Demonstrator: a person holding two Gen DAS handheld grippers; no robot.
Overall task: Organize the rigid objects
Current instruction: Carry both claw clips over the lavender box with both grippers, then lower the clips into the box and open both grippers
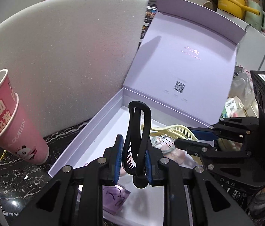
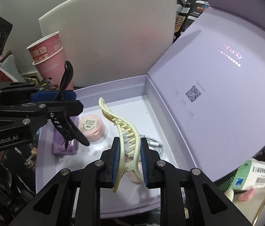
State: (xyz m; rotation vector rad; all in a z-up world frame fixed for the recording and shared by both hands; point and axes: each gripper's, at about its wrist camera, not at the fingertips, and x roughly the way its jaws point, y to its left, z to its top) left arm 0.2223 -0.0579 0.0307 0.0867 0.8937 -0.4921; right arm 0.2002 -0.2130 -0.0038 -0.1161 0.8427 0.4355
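My left gripper (image 1: 132, 162) is shut on a black hair claw clip (image 1: 139, 131) and holds it above the open lilac box (image 1: 87, 139). My right gripper (image 2: 129, 162) is shut on a cream hair claw clip (image 2: 125, 130), also held above the box (image 2: 151, 86). In the right wrist view the left gripper (image 2: 64, 101) with the black clip (image 2: 66, 116) is at the left. In the left wrist view the right gripper (image 1: 194, 139) with the cream clip (image 1: 172, 130) is at the right. A purple bar (image 2: 64, 146), a pink round case (image 2: 92, 128) and a cable (image 2: 151, 143) lie in the box.
The box lid (image 2: 217, 94) stands open at the right. Stacked pink paper cups (image 1: 14, 122) stand left of the box on a dark marble table (image 1: 17, 173). A white foam board (image 1: 62, 56) leans behind. A green-and-white medicine carton (image 2: 254, 173) lies at the right.
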